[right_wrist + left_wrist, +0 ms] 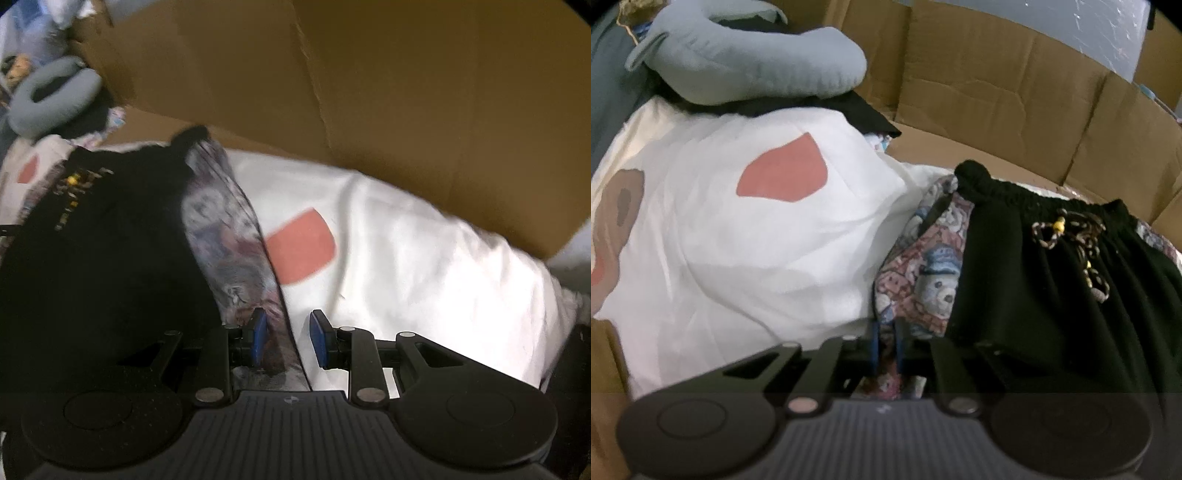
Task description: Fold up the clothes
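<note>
A black garment [1045, 291] with an elastic waistband, a speckled drawstring [1067, 236] and teddy-bear patterned side panels [923, 280] lies on a white sheet [738, 251] with pink patches. My left gripper [886, 350] is shut on the patterned panel at the garment's left edge. In the right wrist view the same garment [103, 240] lies at left, with its patterned panel [229, 236] running down between the blue pads [260, 339]. My right gripper [288, 339] is open around that panel's edge.
Brown cardboard walls [997, 92] rise behind the sheet, also in the right wrist view [406, 110]. A grey-blue neck pillow [757, 62] sits on dark clothes at the back left, seen small in the right wrist view [51, 96].
</note>
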